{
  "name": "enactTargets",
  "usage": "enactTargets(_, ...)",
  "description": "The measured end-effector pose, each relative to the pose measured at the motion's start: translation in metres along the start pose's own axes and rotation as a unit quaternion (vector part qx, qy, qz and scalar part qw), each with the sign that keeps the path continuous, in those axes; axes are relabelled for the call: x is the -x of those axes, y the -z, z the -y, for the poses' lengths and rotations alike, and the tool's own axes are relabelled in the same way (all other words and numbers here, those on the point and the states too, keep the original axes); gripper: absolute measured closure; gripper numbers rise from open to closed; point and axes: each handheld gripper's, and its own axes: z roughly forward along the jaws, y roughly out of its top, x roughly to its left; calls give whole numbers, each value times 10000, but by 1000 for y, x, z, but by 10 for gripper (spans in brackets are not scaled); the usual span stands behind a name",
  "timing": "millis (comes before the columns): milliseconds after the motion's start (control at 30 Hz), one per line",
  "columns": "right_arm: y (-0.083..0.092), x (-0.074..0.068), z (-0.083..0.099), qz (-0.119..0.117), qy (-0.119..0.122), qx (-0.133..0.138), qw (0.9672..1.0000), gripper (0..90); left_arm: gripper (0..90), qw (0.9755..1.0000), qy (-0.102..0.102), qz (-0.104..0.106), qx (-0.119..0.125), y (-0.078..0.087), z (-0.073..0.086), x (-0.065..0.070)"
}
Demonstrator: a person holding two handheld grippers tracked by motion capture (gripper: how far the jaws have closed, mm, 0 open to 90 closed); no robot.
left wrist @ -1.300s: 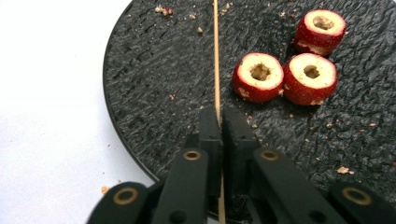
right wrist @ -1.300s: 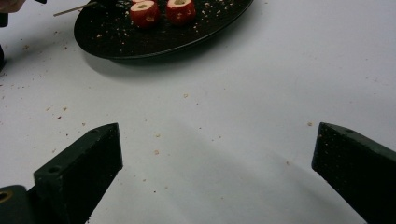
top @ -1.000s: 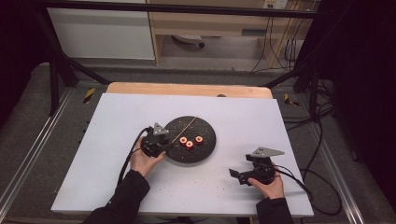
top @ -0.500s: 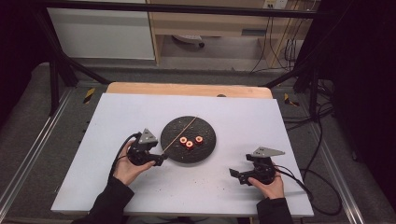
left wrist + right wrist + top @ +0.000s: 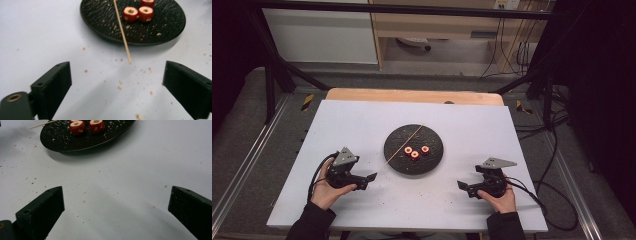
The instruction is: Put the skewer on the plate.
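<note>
The left gripper (image 5: 371,176), its jaws just opened wide and empty, sits left of the round black textured plate (image 5: 394,150). The thin wooden skewer (image 5: 121,28) rests across that plate's rim, tip overhanging the white table (image 5: 362,120). The left gripper view reveals crumbs beneath; the right gripper (image 5: 461,186), near right, gapes empty too, facing three red cored fruit pieces (image 5: 86,126).

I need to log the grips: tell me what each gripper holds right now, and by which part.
Nothing is held. The left gripper has just been opening, with bare table between its jaws, short of the skewer. The right gripper is open over bare table too.
</note>
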Motion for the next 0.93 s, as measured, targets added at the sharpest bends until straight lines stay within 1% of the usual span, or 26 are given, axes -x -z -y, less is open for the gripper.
enactTargets(67,0,0,0,-2,6,-1,10000,14,54,10000,15,-39,28,3,7,-2)
enactTargets(233,0,0,0,-7,23,-4,10000,13,36,9999,63,-78,-10,7,24,-5)
enactTargets(400,0,0,1,-7,29,-39,10000,13,35,9999,87,-114,15,10,36,-8)
enactTargets(433,0,0,1,-3,25,-47,10000,13,35,9999,116,-106,18,11,38,-9)
enactTargets(600,0,-1,1,-9,46,-46,10000,13,35,9998,157,-131,22,12,45,-13)
enactTargets(700,0,0,2,-40,79,-55,9999,13,36,9998,108,-189,-24,12,47,-14)
enactTargets(933,1,-1,2,-67,48,-54,10000,13,39,9997,157,-154,-58,11,48,-15)
